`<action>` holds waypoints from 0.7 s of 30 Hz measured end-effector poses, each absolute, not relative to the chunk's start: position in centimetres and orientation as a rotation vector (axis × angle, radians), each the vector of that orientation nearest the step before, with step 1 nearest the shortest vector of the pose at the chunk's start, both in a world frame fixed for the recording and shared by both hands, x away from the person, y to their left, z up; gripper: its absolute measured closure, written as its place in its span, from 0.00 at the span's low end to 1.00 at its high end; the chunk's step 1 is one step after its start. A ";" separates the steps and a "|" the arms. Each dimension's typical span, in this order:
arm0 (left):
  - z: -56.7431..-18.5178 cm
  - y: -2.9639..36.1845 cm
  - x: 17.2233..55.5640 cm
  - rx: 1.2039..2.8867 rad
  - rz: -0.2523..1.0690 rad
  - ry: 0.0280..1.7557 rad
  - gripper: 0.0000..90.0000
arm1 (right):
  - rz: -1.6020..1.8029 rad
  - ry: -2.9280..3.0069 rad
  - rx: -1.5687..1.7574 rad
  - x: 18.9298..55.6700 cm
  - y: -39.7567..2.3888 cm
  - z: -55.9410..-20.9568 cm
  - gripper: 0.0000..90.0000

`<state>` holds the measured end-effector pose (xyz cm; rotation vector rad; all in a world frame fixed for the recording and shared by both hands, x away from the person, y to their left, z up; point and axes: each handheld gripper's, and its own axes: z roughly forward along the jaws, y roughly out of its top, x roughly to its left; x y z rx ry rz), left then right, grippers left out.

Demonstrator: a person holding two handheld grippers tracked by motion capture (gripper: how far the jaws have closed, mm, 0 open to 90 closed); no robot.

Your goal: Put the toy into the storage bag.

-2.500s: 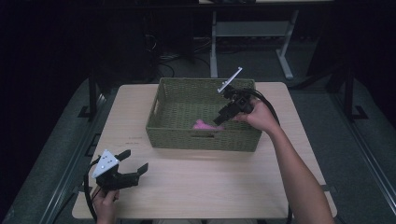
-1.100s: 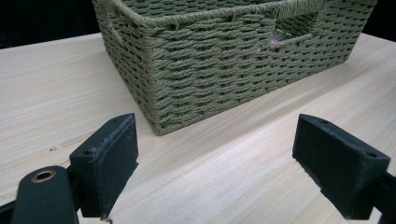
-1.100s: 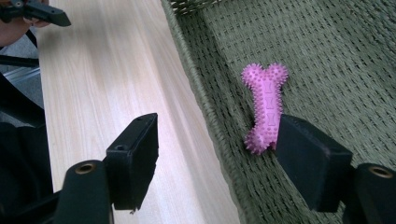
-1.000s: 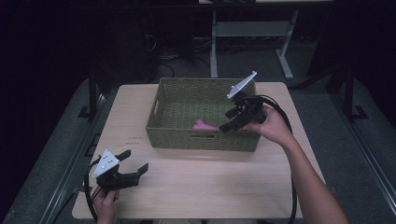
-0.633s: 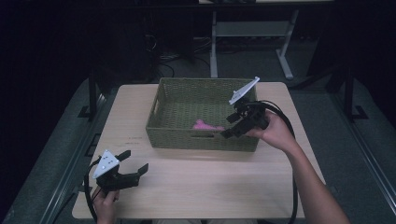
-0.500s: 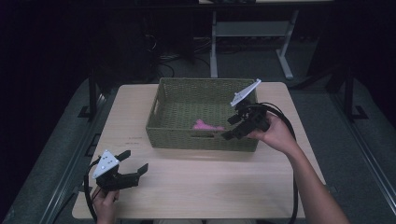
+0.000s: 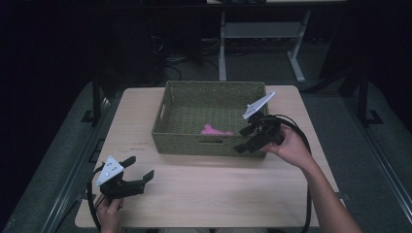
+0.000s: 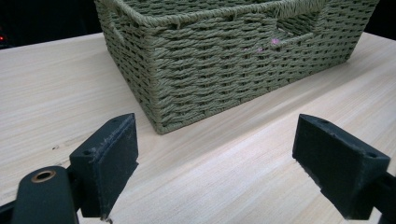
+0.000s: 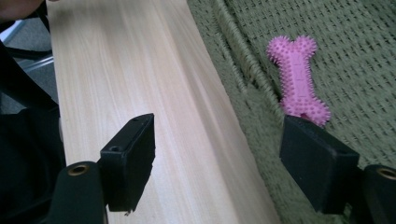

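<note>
Two grippers in play, both spread wide and holding nothing. Right gripper point(image 7: 250, 138) hangs at the basket's point(image 7: 175, 141) near-right corner, over the front rim, jaws astride that rim: one pad over bare table point(image 7: 214, 194), the other just inside the basket. Pink bone point(image 9: 296, 79), a spiky rubber toy, lies flat on the basket floor, just ahead of the inside pad and a little off to that pad's side; in the right gripper view its near knob sits just beyond the pad's tip point(image 9: 317, 158), whether touching I cannot tell. Long axis of the bone runs roughly along the jaws' reach, away from the pads, slightly slanted, so the gap spans its narrow width, not its length. The bone sits off the gap's centre line though, toward the inside pad.

Left gripper point(image 7: 133, 172) rests low on the table near the front-left corner, well apart from the basket, pointed at the basket's near corner point(image 8: 159, 121); pink shows faintly through the handle slot in the left gripper view.

Right hand point(image 7: 291, 148) is clearly nearer the bone. Judgement: any grab would need the right gripper shifted sideways over the rim and dipped in
</note>
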<state>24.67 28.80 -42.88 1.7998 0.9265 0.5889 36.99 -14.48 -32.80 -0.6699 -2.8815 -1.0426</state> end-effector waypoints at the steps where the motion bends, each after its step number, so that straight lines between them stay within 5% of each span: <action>1: -42.9 28.8 24.7 1.799 0.587 0.928 0.15 | -1.042 -2.877 -0.671 36.9 -14.5 -32.9 0.30; 21: -42.9 28.8 24.7 1.799 0.589 0.929 0.15 | -1.056 -2.844 -0.702 34.6 -16.0 -36.1 0.30</action>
